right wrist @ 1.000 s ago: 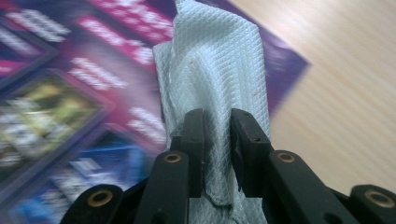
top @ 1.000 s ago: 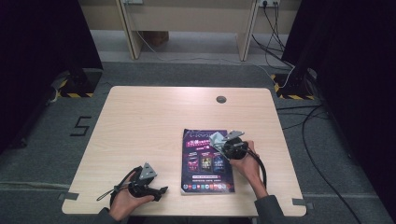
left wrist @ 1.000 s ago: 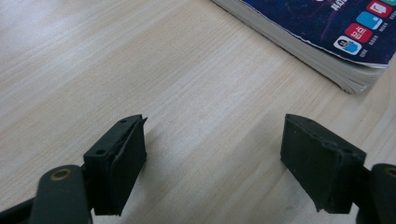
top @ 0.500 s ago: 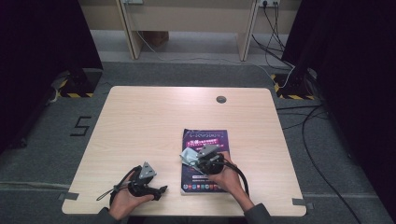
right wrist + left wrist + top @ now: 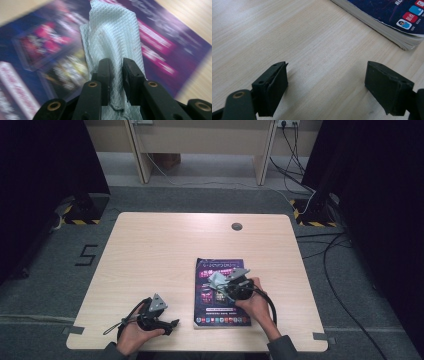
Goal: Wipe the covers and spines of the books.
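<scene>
Right gripper view showed the right gripper (image 5: 115, 75) pinching a white wipe (image 5: 113, 37) over the magazine cover (image 5: 45, 55), apparently for wiping; left gripper (image 5: 325, 85) gaped empty.

Black tongs (image 5: 116, 75), brass-ringed screw holes
</scene>
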Demonstrator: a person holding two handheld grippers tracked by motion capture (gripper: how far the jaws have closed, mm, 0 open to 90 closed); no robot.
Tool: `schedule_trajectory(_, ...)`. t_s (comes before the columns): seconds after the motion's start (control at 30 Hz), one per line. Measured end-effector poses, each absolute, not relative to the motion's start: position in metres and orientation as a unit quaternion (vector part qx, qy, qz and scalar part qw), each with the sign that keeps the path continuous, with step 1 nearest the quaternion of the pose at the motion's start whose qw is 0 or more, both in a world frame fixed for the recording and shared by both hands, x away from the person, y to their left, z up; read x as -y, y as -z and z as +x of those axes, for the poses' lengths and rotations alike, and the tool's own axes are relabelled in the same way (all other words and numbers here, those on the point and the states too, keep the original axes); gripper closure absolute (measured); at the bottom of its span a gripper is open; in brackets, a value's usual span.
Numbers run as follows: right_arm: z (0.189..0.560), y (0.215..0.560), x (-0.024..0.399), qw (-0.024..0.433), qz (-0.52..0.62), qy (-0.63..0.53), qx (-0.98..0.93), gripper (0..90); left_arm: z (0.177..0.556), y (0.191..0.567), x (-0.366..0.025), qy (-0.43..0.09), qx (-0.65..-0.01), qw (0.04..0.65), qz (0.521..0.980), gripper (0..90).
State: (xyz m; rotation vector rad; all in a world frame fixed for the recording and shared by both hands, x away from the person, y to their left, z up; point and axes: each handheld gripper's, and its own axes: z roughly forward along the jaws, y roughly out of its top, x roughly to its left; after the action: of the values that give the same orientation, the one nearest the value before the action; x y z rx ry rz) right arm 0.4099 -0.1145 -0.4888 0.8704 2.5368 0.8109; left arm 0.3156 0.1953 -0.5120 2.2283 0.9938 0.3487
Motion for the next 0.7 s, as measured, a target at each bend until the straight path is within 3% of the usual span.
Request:
schedule_trajectory(0.33,0.417,0.488,0.157,0.188,0.361,-0.274,-0.871,77.1,0.316,0.512,-0.195,-0.132,-0.38,0.33,0.854,16.7)
schedule_trajectory(0.7,0.397,0.489,0.108,0.163,0.299,-0.291,-0.894,76.7,0.316,0.512,-0.195,-0.133,-0.379,0.332,0.853,15.9)
